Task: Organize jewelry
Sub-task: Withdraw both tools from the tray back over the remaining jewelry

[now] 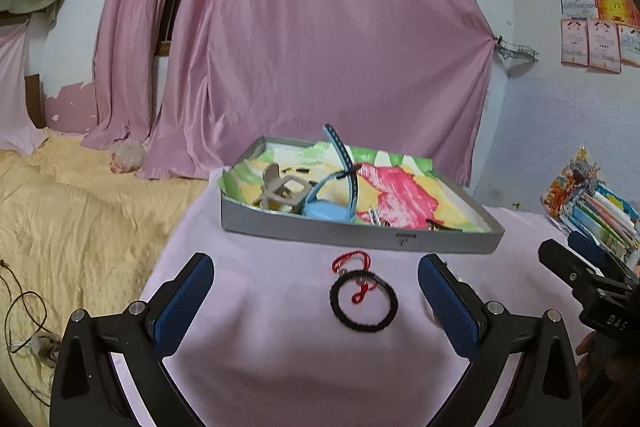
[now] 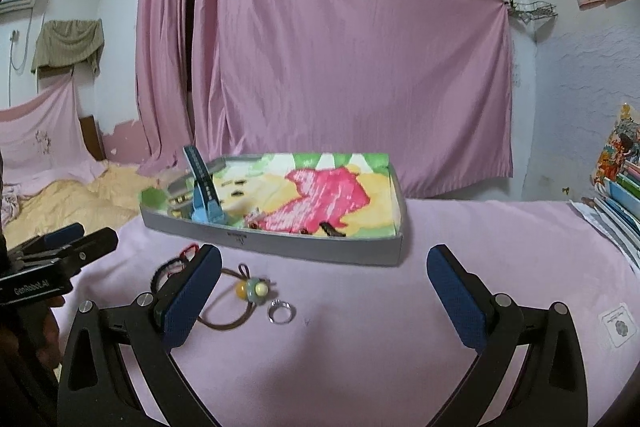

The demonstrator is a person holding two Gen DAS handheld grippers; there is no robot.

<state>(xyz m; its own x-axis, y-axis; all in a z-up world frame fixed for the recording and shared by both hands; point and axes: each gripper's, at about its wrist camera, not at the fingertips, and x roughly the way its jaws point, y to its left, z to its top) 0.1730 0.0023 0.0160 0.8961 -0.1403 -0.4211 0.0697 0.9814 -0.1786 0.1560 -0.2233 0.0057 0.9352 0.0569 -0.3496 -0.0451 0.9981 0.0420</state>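
Dim, flat indoor light, soft shadows only. Slightly blurry throughout (tray (image 1: 304,229) print smeared), heavy fisheye bending and black vignette at corners.

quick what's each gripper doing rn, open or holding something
left gripper: open, holding nothing, above the black hair tie.
right gripper: open, holding nothing.

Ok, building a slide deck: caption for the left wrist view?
Open left gripper hovers over a black hair tie and red cord before the grey tray.
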